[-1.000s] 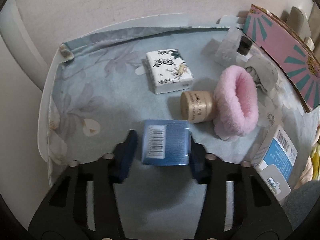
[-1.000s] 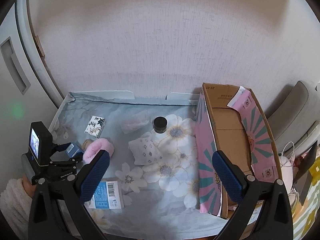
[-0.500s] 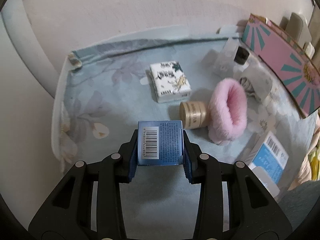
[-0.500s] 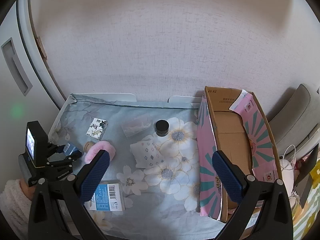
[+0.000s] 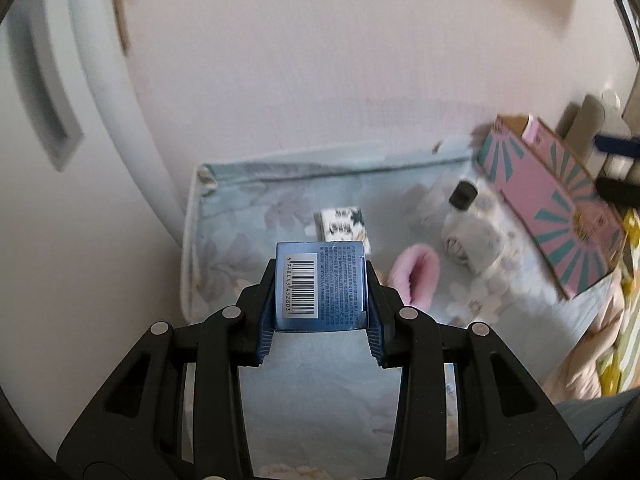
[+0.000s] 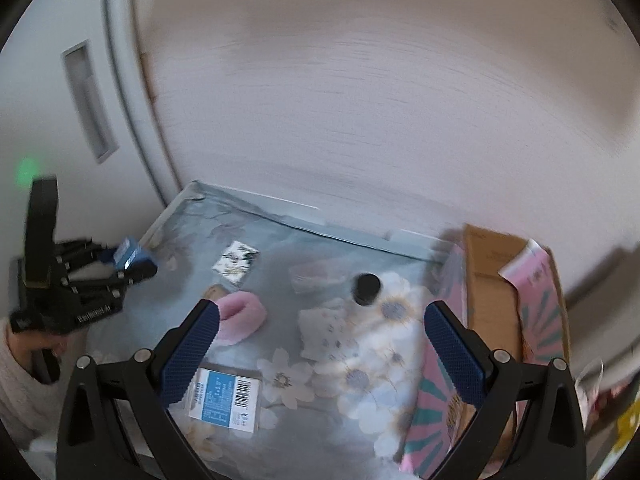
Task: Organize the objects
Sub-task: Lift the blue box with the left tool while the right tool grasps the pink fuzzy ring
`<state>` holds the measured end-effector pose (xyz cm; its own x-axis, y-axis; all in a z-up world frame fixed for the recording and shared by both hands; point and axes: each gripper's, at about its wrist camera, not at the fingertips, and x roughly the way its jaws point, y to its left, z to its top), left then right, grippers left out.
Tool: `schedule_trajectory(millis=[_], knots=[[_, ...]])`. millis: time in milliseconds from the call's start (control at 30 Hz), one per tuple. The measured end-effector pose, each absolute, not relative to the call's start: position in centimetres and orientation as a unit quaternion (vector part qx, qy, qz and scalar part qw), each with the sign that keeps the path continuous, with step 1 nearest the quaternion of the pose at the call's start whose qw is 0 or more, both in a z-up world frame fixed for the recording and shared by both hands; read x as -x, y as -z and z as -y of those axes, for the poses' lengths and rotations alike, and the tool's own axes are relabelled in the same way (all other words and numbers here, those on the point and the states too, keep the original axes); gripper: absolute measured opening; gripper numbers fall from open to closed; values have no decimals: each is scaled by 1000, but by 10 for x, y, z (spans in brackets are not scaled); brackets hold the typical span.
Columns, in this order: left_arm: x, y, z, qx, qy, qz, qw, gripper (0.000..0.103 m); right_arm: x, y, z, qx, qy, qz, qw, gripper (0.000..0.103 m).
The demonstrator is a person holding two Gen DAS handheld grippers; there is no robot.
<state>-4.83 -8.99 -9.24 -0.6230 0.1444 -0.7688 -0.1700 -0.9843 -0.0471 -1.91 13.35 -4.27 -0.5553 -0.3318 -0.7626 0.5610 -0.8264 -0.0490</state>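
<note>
Now blue box (image 5: 320, 286) upright, barcode camera-facing

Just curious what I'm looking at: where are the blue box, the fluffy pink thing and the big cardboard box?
blue box (image 5: 320, 285): left wrist view, barcode face.
fluffy pink thing (image 6: 244, 315): right wrist view, top fuzz.
big cardboard box (image 6: 494, 300): right wrist view, inner brown wall.

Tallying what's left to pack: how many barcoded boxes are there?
2: a blue box clamped in the left tongs, and a flat box on the cloth near the right tongs. Others may be hidden.
</note>
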Motion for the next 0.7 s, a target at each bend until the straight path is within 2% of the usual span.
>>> schedule_trajectory(millis=[467,700], knots=[[14,20,101,374,-927,23,26,34,28,87,-78,-393,795,-209,412,102],[-2,1,105,359,-933,31,-4,34,34,120,-61,-420,755,-253,435,102]])
